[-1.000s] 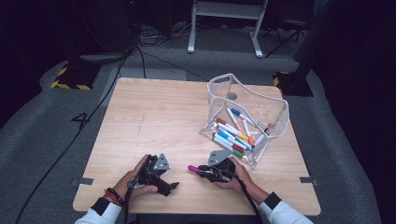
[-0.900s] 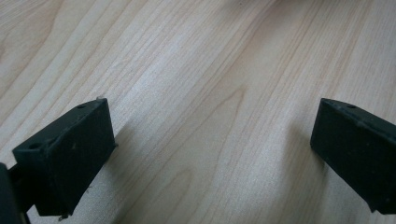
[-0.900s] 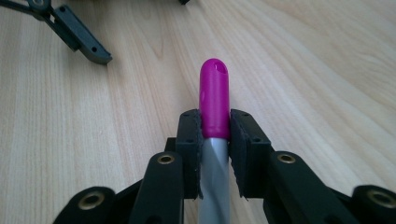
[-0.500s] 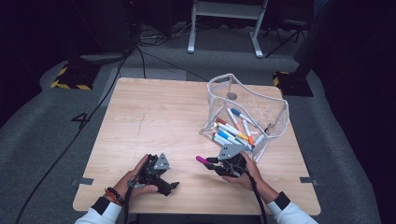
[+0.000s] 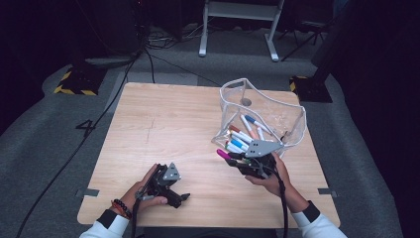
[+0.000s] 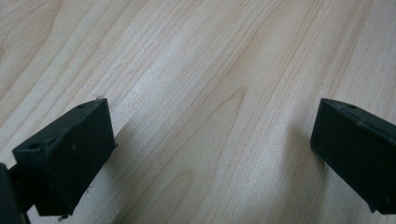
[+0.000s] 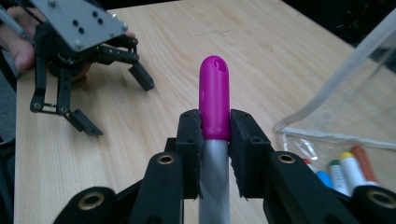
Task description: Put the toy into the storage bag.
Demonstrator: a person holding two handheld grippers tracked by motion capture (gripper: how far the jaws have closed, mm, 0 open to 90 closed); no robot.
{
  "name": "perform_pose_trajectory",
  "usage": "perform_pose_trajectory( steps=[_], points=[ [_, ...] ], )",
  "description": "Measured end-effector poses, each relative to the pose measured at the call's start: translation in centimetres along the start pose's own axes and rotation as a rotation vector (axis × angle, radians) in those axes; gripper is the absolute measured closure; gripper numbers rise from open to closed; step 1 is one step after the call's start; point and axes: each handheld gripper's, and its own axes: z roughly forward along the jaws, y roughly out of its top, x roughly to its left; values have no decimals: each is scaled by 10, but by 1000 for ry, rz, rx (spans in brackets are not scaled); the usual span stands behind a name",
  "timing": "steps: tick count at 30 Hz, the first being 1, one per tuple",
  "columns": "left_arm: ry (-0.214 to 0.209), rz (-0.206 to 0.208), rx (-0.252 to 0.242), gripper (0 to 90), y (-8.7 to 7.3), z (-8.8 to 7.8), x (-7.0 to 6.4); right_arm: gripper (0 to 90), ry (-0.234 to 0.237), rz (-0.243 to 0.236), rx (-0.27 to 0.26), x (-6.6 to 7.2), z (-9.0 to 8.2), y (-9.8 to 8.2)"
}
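A marker with a magenta cap point(image 7: 214, 95) and a grey barrel stands clamped between the pads of my right gripper point(image 7: 215, 126). In the high view the same marker point(image 5: 223, 154) pokes out to the left of the right gripper point(image 5: 236, 159), lifted just in front of the clear plastic pouch point(image 5: 293, 115), which holds several coloured markers point(image 5: 241, 137). My left gripper point(image 5: 181, 197) rests low on the table at the front left, jaws wide apart. Its own view shows the two black fingers point(image 6: 70, 154) over bare wood with nothing between them. The left gripper point(image 7: 114, 86) also appears in the right gripper view.
The wooden table point(image 5: 163, 124) has bare room across its left and far parts. Its front edge runs just below both hands. Dark floor, a cable point(image 5: 74, 148) and a white stand base point(image 5: 237, 29) lie beyond the table.
My right gripper has risen off the table with the magenta-capped marker and moved right, toward the pouch. The left gripper has stayed where it was.
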Motion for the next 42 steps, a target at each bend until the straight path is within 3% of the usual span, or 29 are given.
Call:
perform_pose_trajectory(
  steps=[7,13,27,34,42],
  points=[
    [-2,1,0,0,1,0,0,746,-36,18,-31,-10,-26,29],
    [-2,2,0,0,1,0,0,746,-73,1,-43,-17,-45,51],
    [-2,2,0,0,1,0,0,747,-184,-13,-56,-45,-86,70],
    [-2,1,0,0,1,0,0,746,-235,9,-27,-74,-93,70],
    [-2,1,0,0,1,0,0,746,-291,84,11,-116,-87,64]
  ],
)
